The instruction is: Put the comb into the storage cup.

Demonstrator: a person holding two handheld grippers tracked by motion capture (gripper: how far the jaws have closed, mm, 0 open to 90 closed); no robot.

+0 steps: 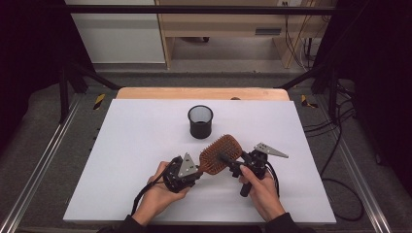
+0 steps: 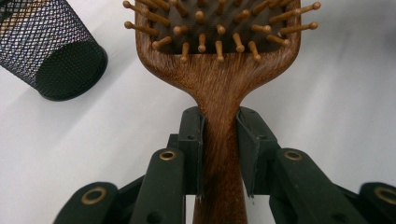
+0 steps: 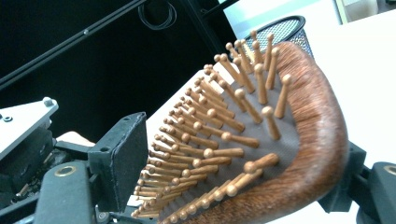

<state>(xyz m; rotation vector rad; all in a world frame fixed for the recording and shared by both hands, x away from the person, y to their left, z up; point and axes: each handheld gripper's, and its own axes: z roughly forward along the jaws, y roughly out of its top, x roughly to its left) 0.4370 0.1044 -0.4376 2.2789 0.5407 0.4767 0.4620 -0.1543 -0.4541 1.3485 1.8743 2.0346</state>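
Observation:
A wooden paddle hairbrush [image 1: 221,153] with wooden pins is held just over the white table, pins facing up. My left gripper [image 1: 197,171] is shut on its handle; in the left gripper view both pads [image 2: 196,140] press the narrow neck of the hairbrush [image 2: 219,88]. My right gripper [image 1: 228,162] straddles the brush head from the right. In the right gripper view one pad [image 3: 121,158] stands at the pin tips, the other jaw sits behind the wooden back of the hairbrush [image 3: 317,154], and I see no firm squeeze.
A black mesh cup [image 1: 200,121] stands upright behind the brush, near the table's middle; the mesh cup [image 2: 51,51] sits at the upper left in the left gripper view. The white table [image 1: 136,160] has free room left and right. Black frame bars ring the table.

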